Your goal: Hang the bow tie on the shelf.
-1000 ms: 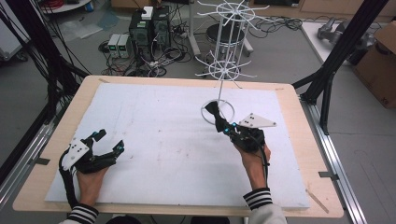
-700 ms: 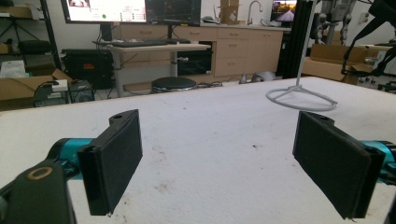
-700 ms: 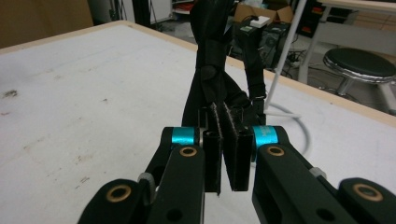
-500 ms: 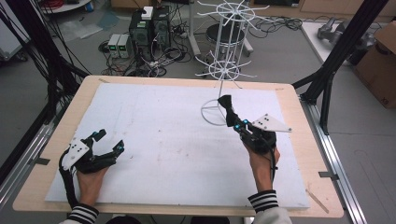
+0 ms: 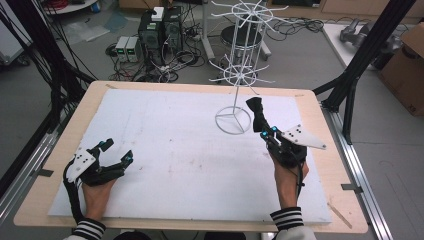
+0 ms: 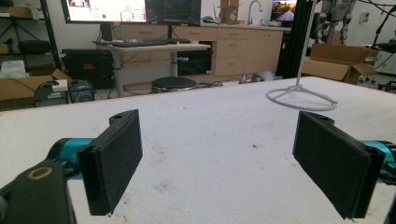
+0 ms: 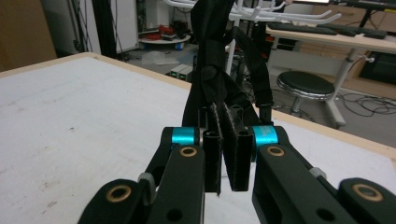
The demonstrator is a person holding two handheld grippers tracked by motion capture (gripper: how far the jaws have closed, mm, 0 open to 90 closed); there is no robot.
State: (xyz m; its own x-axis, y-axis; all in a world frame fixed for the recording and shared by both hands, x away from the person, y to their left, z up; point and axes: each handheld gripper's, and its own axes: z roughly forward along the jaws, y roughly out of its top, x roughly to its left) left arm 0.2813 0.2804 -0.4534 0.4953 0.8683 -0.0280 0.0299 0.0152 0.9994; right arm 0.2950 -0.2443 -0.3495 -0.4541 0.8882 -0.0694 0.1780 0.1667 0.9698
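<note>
High view: my right tongs (image 5: 263, 131) clench a black bow tie (image 5: 257, 112), its length running straight out from their tips.
The white rack (image 5: 239, 75) rises just beyond; my left tongs (image 5: 114, 152) rest released, well apart.

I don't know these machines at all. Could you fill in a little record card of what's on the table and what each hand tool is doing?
Surface: white board on a wooden table
Stand: white wire rack, ring base on the board
Right gripper: jaws clamped on a black strap, lifted beside the rack
Left gripper: jaws wide apart, nothing between them, low over the board
Strap on rack: not yet
</note>
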